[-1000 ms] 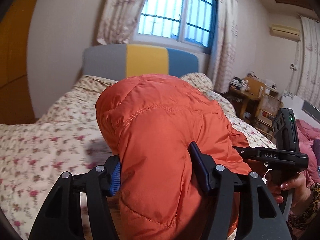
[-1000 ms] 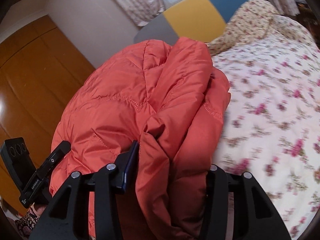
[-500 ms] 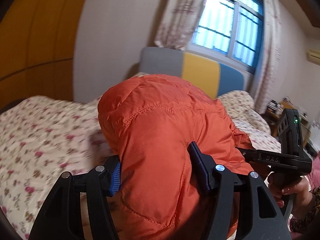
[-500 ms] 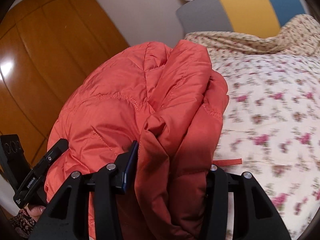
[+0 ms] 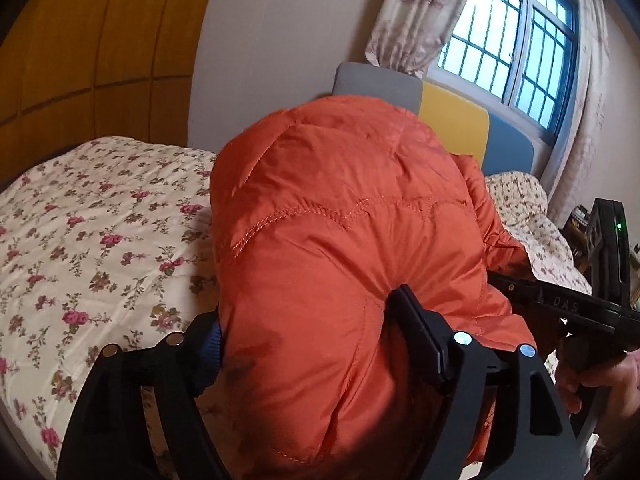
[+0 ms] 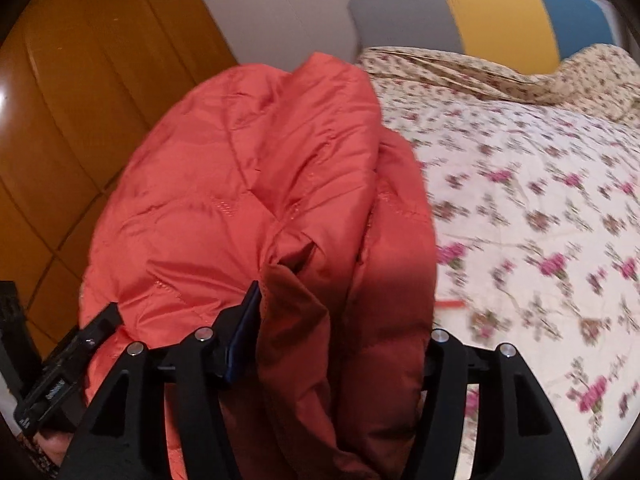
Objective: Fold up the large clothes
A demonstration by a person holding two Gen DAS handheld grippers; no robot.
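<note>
Over the bed [image 5: 92, 248] we held the jacket [image 5: 340, 248] up off the floral quilt, one tool on each end. From the left wrist, going left to right, we saw wooden wardrobe panels [image 5: 80, 48], then the quilt, then the orange padded jacket filling the middle. Our left gripper [image 5: 308, 340] was clamped on a thick fold of it, the blue-padded finger pressing one side and the black finger the other. Behind the jacket stood the headboard [image 5: 452, 120] in grey, yellow and blue, and beyond it the barred window [image 5: 516, 36] with curtains. At the far right our other tool showed with a hand around its handle.

From the right wrist, the left tool sat at the lower left edge, with the wardrobe [image 6: 80, 100] behind it. The jacket [image 6: 248, 200] bulged up in the middle, and our right gripper [image 6: 340, 320] was closed on a bunched fold of it; the right-hand finger was hidden under the cloth. To the right lay the quilt [image 6: 540, 200], with a thin red strip [image 6: 450, 303] on it just beside the jacket, and pillows by the headboard [image 6: 480, 16].
</note>
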